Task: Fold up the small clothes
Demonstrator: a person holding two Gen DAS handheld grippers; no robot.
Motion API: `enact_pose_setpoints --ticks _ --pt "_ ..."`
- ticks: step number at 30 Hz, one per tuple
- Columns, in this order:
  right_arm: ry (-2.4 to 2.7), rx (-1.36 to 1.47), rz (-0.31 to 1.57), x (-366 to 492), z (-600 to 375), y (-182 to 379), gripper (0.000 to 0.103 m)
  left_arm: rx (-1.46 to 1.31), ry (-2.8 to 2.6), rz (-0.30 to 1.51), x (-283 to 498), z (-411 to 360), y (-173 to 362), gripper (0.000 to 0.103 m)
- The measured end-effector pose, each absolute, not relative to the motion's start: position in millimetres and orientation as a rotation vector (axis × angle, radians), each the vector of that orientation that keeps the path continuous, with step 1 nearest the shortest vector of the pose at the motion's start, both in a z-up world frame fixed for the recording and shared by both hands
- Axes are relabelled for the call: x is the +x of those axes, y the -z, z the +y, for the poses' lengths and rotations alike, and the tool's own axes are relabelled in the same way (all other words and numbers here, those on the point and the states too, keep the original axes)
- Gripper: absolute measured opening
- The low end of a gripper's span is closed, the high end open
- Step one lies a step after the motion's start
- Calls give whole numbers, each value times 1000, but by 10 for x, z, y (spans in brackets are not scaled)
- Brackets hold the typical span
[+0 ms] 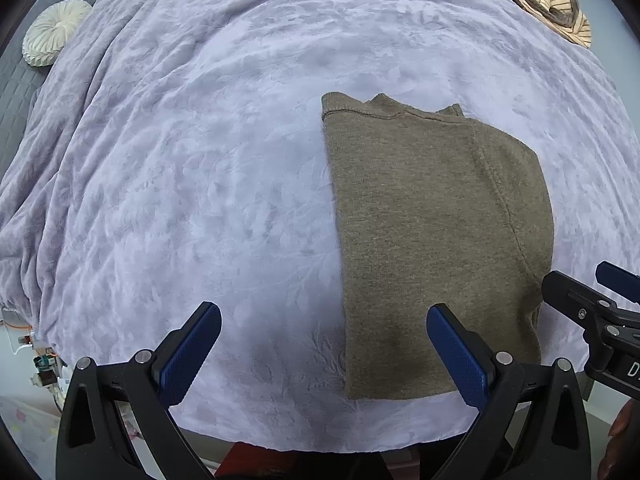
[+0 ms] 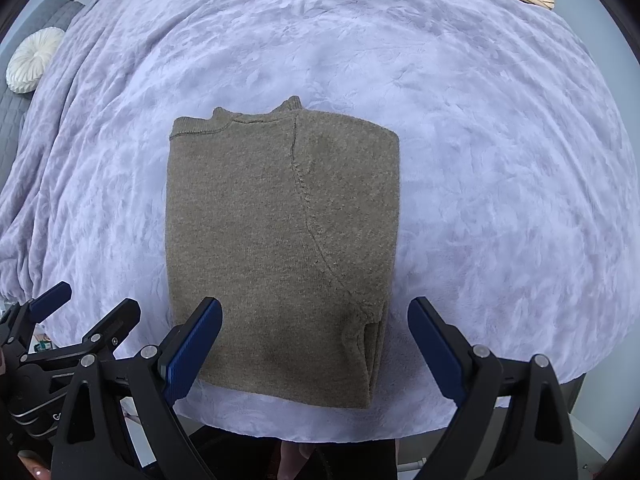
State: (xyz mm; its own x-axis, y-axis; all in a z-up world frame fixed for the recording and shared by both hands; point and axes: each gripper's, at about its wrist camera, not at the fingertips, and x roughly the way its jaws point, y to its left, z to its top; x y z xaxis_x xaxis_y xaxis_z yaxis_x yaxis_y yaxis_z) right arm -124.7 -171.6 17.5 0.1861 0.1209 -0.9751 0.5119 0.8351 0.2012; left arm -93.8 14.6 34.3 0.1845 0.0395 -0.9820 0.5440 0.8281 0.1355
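with left gripper (image 1: 324,344) and right gripper (image 2: 314,340) both spread wide and empty, the soft, limp brown sweater (image 2: 280,248) likely wants pinching at its near hem corners.

striped clothes (image 1: 552,4): far beyond the fingers, cut off by the top edge
sweater (image 2: 280,248) near hem: partly behind left finger pad

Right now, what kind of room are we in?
Most likely a bedroom. The brown sweater lies folded on a bed under a lavender plush blanket, with a round white pleated cushion on grey quilted bedding at the far left and a striped garment heaped at the far corner.
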Motion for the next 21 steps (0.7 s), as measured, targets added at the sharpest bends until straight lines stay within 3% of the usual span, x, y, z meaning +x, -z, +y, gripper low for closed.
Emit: enact_pose_setpoints --ticks 21 --pt "301 559 1381 -1259 -1696 -150 95 531 396 1346 -938 142 -330 103"
